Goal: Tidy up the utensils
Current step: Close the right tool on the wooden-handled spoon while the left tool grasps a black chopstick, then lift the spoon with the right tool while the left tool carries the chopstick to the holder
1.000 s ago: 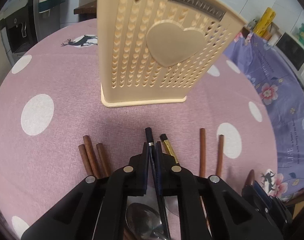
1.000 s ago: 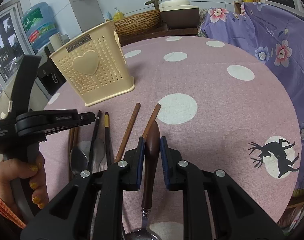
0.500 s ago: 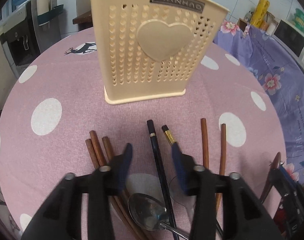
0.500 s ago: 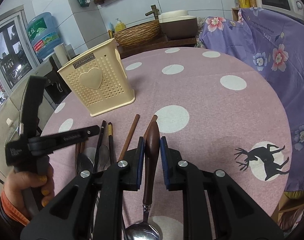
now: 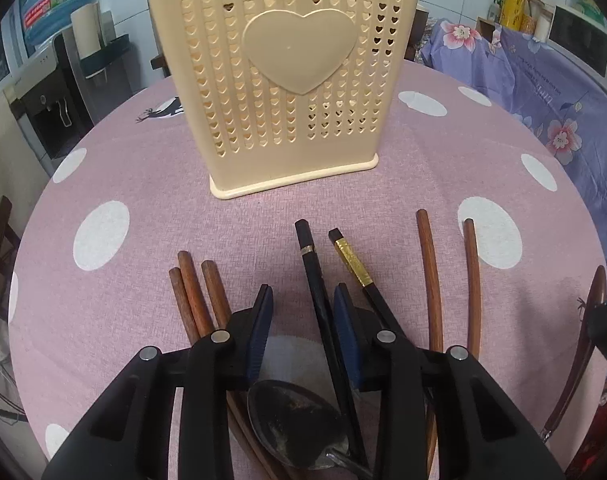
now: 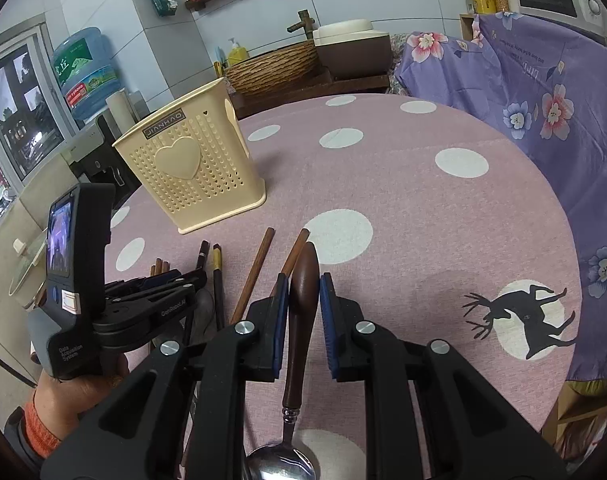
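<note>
Cream utensil holder [image 5: 287, 80] upright on the table [image 5: 123, 172], chopsticks [image 5: 317, 280] lying just before it, left tool [image 5: 301, 312] spread wide around a black chopstick, right tool [image 6: 303, 296] clamped on a brown-handled spoon [image 6: 301, 312]

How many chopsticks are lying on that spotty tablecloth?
7: three brown chopsticks bunched at left, a black chopstick and a gold-banded chopstick in the middle, two brown chopsticks at right. The grippers may hide more.

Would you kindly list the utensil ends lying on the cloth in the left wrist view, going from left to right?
Three brown chopsticks → black chopstick with silver band → black chopstick with gold band → two long brown chopsticks → brown spoon handle at the right edge.
</note>
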### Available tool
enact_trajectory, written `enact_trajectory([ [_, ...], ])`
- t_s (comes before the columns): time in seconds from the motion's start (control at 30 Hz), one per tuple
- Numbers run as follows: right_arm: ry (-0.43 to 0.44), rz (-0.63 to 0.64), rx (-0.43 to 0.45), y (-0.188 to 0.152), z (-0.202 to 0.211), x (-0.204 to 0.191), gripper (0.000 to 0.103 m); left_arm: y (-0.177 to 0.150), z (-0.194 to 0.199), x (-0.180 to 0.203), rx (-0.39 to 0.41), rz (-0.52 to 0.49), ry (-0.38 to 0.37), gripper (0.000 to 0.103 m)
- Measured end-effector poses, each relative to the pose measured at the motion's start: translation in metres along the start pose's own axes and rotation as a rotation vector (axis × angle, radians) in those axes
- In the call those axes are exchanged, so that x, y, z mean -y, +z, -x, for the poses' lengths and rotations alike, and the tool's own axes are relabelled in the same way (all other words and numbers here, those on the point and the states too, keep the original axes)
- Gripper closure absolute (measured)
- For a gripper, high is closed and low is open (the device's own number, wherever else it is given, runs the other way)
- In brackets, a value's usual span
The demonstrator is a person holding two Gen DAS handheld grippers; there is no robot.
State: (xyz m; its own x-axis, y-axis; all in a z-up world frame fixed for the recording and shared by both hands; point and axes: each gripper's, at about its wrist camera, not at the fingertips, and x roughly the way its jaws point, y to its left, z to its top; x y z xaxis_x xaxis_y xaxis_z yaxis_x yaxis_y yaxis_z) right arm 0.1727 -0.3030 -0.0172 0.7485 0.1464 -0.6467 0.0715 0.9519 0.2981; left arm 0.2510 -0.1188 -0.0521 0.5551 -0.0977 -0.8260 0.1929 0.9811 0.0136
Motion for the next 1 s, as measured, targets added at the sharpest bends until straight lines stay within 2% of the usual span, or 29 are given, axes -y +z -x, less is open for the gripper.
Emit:
enact_trajectory([
  [0.27,-0.001,-0.002,-0.002,0.000,-0.001,0.000,0.086,0.021,-0.013,0.000,-0.028,0.010,0.024,0.084],
  [0.33,-0.003,-0.001,-0.004,0.000,-0.002,0.000,0.086,0.021,-0.014,0.001,-0.024,0.011,0.029,0.092],
  [0.37,-0.003,-0.002,-0.004,0.000,-0.002,0.000,0.086,0.022,-0.014,0.001,-0.024,0.017,0.028,0.092],
  [0.5,-0.001,0.004,0.002,0.000,0.000,0.000,0.086,0.024,-0.013,-0.005,-0.024,0.070,-0.020,0.094],
  [0.63,-0.001,0.006,0.015,0.000,0.005,0.001,0.086,0.023,0.003,-0.012,0.024,0.111,-0.070,0.094],
  [0.83,0.005,0.010,0.053,0.005,0.018,0.001,0.087,0.035,0.050,-0.019,0.129,0.147,-0.160,0.094],
  [0.87,0.004,0.013,0.065,0.007,0.022,0.001,0.092,0.038,0.062,-0.020,0.156,0.145,-0.170,0.094],
  [1.0,0.026,0.040,0.105,0.019,0.038,-0.004,0.096,0.044,0.103,-0.021,0.252,0.120,-0.189,0.094],
])
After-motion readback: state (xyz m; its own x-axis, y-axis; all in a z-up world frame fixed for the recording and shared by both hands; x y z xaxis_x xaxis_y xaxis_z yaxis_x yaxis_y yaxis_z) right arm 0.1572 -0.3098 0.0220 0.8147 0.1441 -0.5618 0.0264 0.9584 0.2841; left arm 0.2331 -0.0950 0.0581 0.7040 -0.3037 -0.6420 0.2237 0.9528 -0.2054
